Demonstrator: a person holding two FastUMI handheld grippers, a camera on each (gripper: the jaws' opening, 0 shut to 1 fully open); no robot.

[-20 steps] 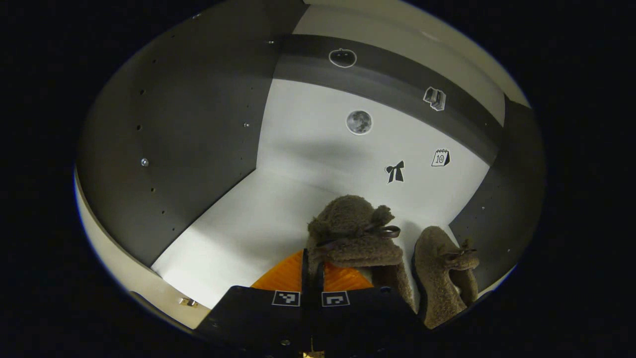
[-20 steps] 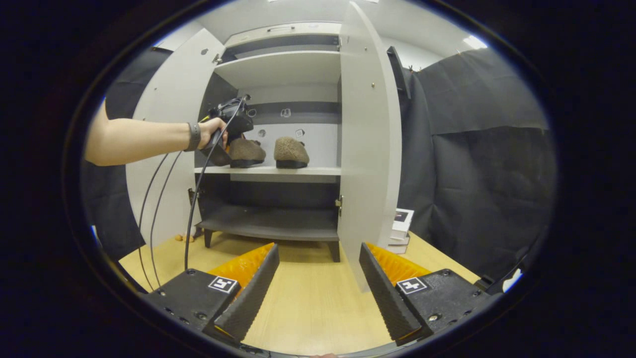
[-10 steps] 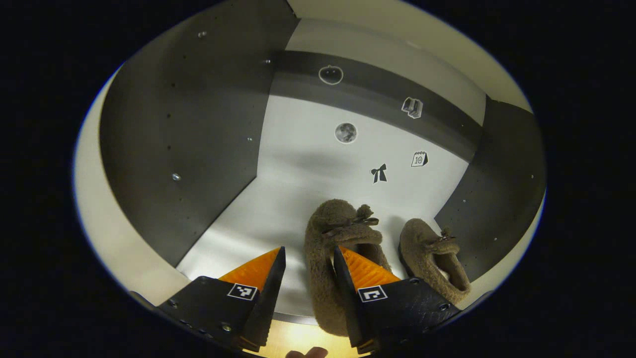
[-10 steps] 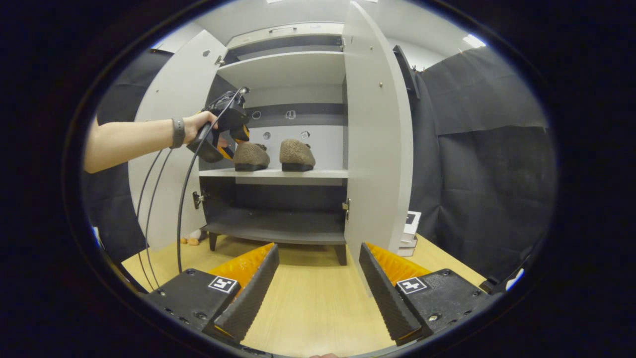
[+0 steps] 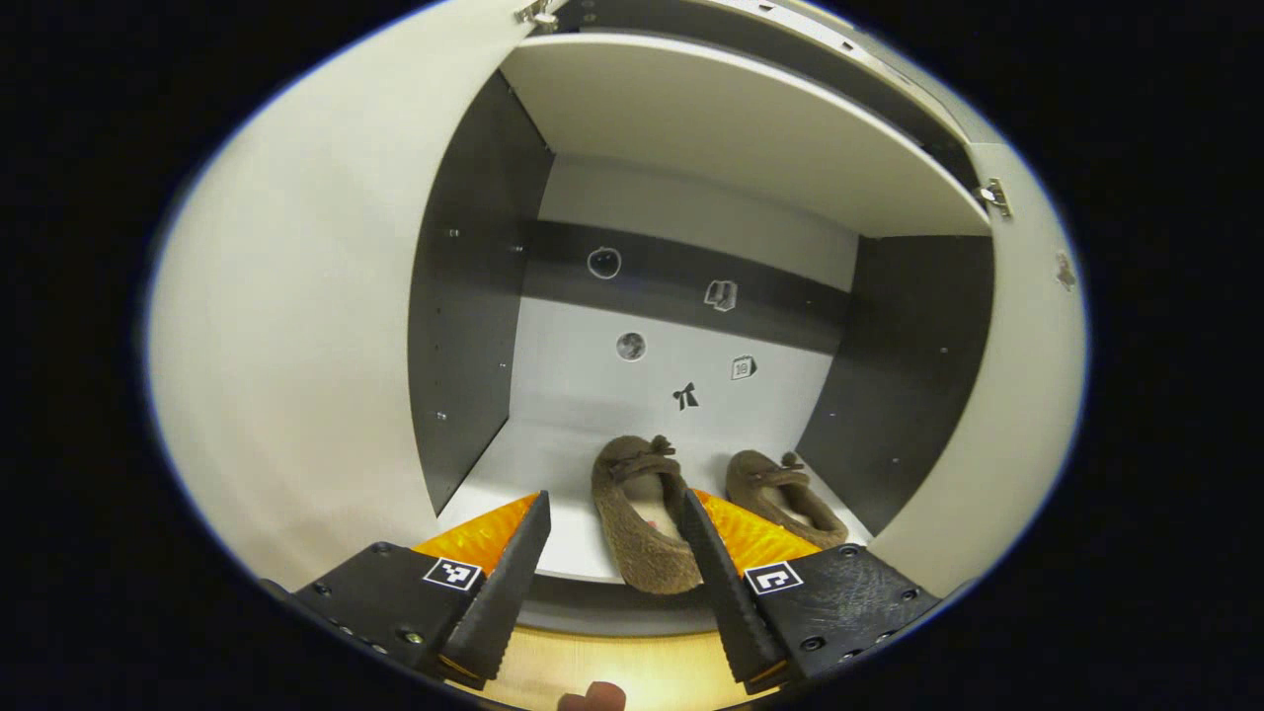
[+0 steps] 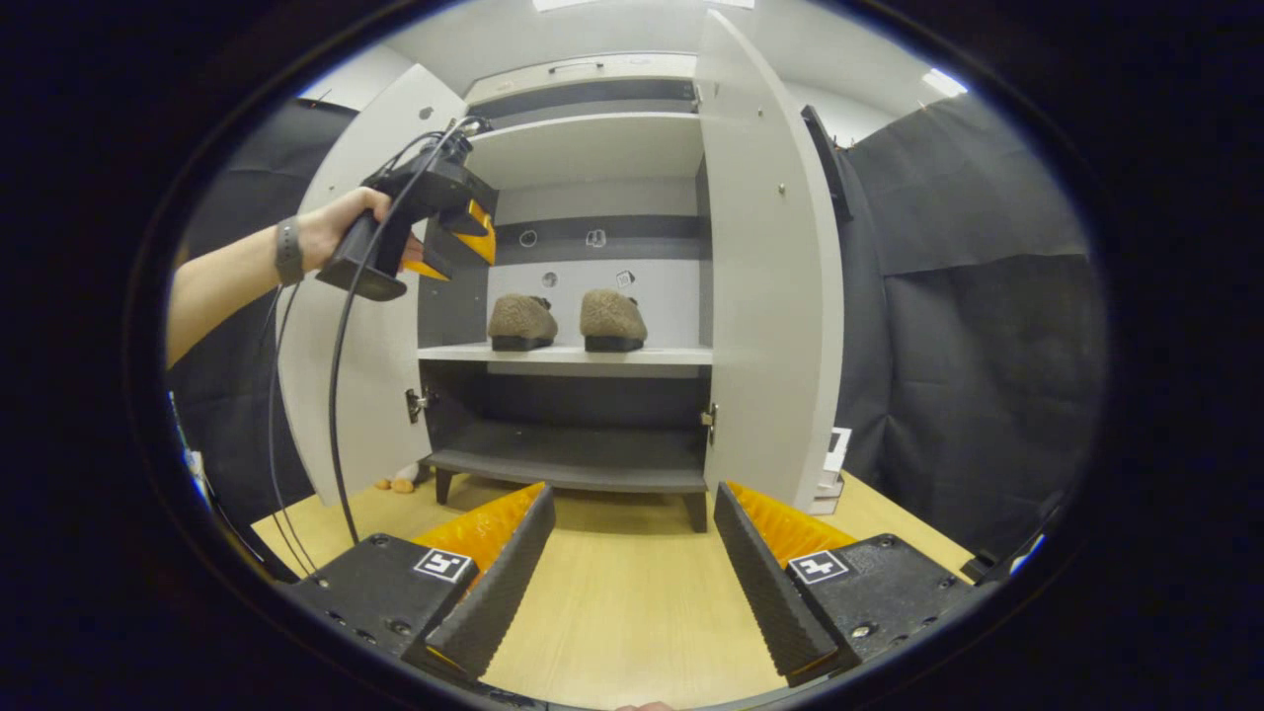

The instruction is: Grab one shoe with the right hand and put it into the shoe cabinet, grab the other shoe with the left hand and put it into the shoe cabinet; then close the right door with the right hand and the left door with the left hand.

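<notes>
I count two shoes, both on the cabinet's middle shelf — left shoe and right shoe, side by side, toes to the back wall, close but not touching. In the right gripper view they are the same pair, left shoe and right shoe, near the shelf's front edge. The heel of the left one slightly overhangs that edge in the left gripper view.

Two doors, both swung open: left door and right door. In the left gripper view I have the left door on one side and the right door on the other.

Left gripper — jaws wide apart, holding nothing, in front of the shelf with the left shoe seen between its fingers, not touching it. From the right gripper view I see that left gripper held by a hand up near the left door's edge, above and left of the shoes, two cables hanging from it.

Right gripper — also spread wide and empty, low over the wooden floor, well back from the cabinet, pointing roughly at the right door's lower edge.

Five stickers on the back wall behind the shoes. Three shelves visible in the cabinet: upper, middle, lower.
</notes>
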